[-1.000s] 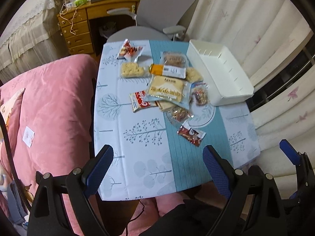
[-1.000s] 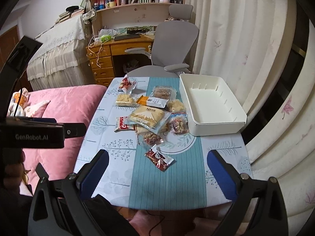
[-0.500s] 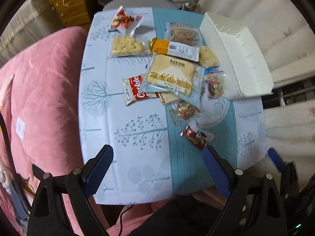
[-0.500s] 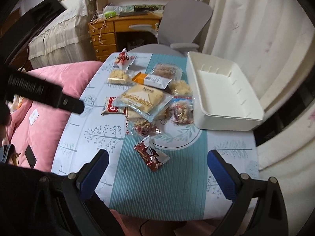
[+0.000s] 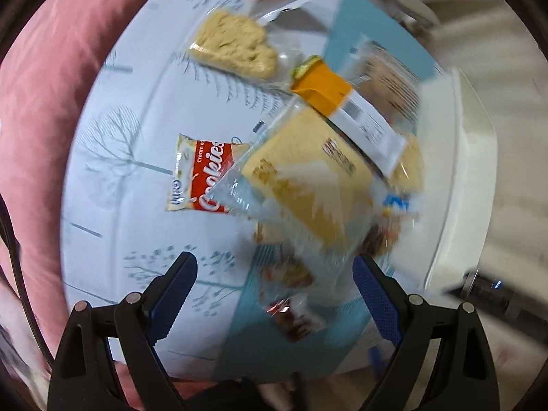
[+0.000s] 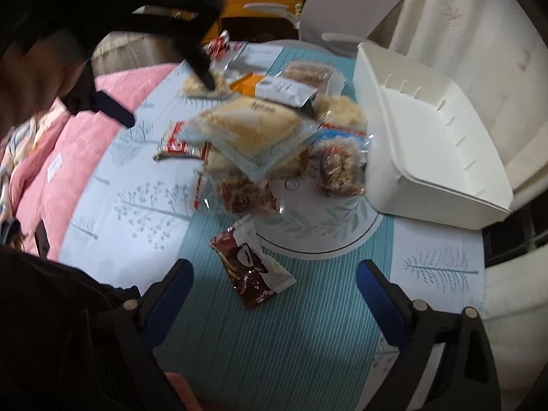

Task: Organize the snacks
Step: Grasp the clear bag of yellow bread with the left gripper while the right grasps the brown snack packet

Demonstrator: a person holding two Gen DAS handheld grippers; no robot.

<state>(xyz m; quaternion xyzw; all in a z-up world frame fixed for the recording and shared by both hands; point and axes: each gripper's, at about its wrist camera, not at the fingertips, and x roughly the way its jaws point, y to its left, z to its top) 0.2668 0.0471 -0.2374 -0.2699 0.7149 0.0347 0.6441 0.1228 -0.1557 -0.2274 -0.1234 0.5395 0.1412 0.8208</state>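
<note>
While both tools hang over the table with nothing between their fingers, the left gripper [image 5: 272, 274] stands spread wide above the near edge of the snack pile, and the right gripper [image 6: 274, 282] is likewise released, just short of the dark red wafer packet [image 6: 251, 267]. Beyond lie the large clear-wrapped cake [image 5: 308, 185] overlapping the red Cookies packet [image 5: 202, 178], with an orange bar [image 5: 328, 92] and further bags behind, and the empty white bin [image 6: 435, 144] touching the pile's right side on the tablecloth [image 6: 144, 212]. These look like light, crinkly, slippery film packs, their contents likely crumbly, so a pinch on a sealed end flap seems safer than squeezing the middle. Compared with half a second ago, the left gripper has dropped much nearer the pile and the view is blurred by motion; the right has closed in more modestly, and no snack has shifted.
</note>
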